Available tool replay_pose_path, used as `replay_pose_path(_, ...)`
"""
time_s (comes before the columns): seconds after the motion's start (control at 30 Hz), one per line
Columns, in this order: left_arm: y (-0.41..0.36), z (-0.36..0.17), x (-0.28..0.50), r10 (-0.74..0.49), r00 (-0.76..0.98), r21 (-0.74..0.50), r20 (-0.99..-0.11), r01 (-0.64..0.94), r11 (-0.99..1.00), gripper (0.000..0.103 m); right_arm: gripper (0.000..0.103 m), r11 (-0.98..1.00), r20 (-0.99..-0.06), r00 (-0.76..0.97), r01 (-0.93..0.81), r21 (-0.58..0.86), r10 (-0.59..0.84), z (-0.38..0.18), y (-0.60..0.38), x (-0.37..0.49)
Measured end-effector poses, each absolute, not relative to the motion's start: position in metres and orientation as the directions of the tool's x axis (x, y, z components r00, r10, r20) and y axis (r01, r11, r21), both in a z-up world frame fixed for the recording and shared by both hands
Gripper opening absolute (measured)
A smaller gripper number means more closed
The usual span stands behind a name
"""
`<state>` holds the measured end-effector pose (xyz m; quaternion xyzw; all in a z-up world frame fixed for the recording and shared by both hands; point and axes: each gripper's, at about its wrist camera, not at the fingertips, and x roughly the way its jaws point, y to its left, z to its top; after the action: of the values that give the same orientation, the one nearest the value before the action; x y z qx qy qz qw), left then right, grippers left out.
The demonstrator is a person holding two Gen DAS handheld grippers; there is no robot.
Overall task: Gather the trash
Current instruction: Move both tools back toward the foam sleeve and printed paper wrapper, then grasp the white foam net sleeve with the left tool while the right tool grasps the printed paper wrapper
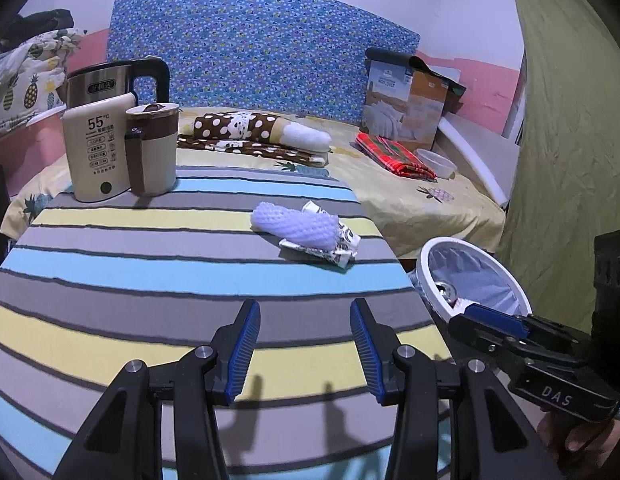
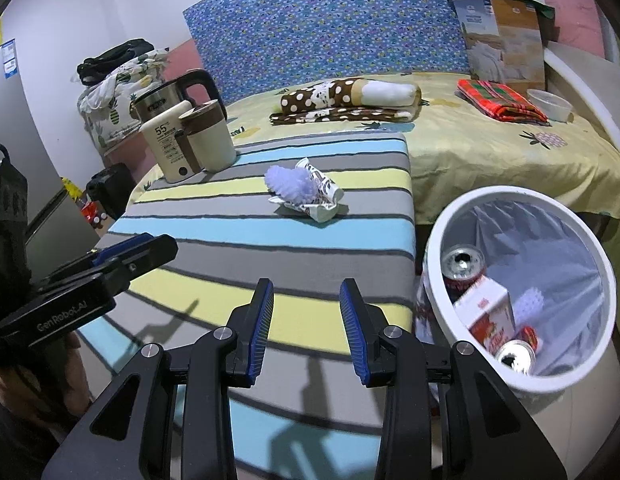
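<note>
A white foam fruit net (image 1: pixel 296 224) (image 2: pixel 290 186) lies on a crumpled printed wrapper (image 1: pixel 341 246) (image 2: pixel 323 196) in the middle of the striped table (image 1: pixel 150 280) (image 2: pixel 250 240). A white trash bin (image 1: pixel 473 276) (image 2: pixel 509 208) with a clear liner stands off the table's right edge; it holds cans (image 2: pixel 463 262), a small carton (image 2: pixel 485 312) and foam. My left gripper (image 1: pixel 306 308) is open and empty over the near table. My right gripper (image 2: pixel 306 288) is open and empty, near the bin; it also shows in the left wrist view (image 1: pixel 489 316).
A kettle (image 1: pixel 110 80), a cream thermos box (image 1: pixel 98 152) and a brown-cream mug (image 1: pixel 154 148) stand at the table's far left. Behind is a bed (image 2: pixel 489 148) with a folded polka-dot blanket (image 2: pixel 341 100), red plaid cloth (image 2: pixel 497 100), a plastic bowl (image 2: pixel 549 104) and a cardboard box (image 2: pixel 505 40).
</note>
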<state>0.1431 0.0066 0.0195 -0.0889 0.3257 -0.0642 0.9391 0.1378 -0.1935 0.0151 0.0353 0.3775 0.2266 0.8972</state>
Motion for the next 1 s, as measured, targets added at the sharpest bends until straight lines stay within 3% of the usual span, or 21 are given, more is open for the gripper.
replay_pose_path(0.6,-0.016,0.01,0.235,-0.21,0.735,-0.21,-0.645,0.095,0.973,0.052,0.037,0.904,-0.679,0.603,-0.348,0.249,0.419,0.006,-0.202,0.175)
replay_pose_path(0.93,-0.035,-0.014,0.292,-0.155,0.716,-0.155,-0.68,0.066,0.986,0.052,0.037,0.907,-0.686,0.595,-0.32,0.274,0.418,0.0,-0.212,0.185)
replay_pose_path(0.97,-0.035,-0.015,0.295,-0.157,0.714,-0.158,-0.682,0.066,0.985,0.051,0.037,0.907,-0.688,0.593,-0.318,0.276,0.417,-0.001,-0.212,0.186)
replay_pose_path(1.0,-0.035,-0.016,0.297,-0.167,0.71,-0.167,-0.684,0.07,0.983,0.044,0.037,0.908,-0.69,0.593,-0.316,0.276,0.416,-0.001,-0.212,0.187)
